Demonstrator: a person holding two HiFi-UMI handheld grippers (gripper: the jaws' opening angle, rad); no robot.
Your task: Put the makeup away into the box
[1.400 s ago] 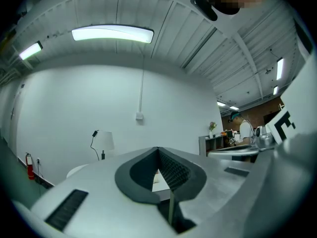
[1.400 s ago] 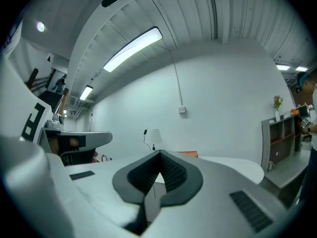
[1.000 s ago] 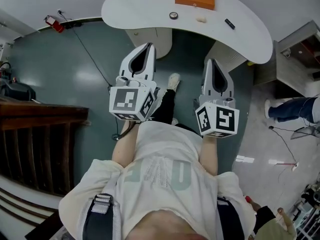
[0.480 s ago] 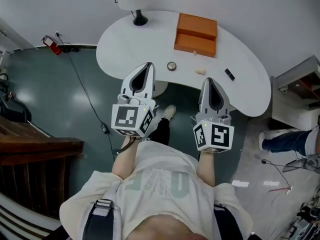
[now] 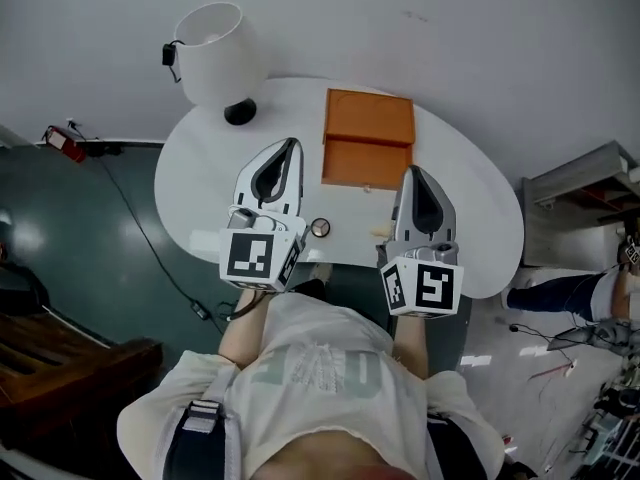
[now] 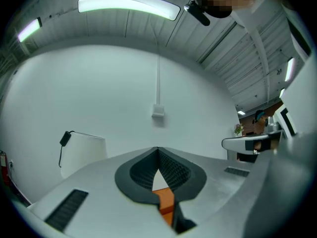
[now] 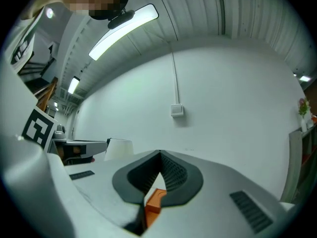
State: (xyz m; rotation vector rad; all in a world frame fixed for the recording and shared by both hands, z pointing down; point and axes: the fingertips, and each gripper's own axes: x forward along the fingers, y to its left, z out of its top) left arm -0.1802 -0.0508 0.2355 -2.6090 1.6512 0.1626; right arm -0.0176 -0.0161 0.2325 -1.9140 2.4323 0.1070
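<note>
Nothing put away yet: round makeup (image 5: 320,228) and a small pale bit (image 5: 380,232) out on the counter (image 5: 195,168), just in front of the box (image 5: 368,138). Left gripper (image 5: 290,144) and right gripper (image 5: 415,172) near the box, fingers pressed together, holding nothing

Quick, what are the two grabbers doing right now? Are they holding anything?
Left gripper: closed, holding nothing.
Right gripper: closed, holding nothing.
</note>
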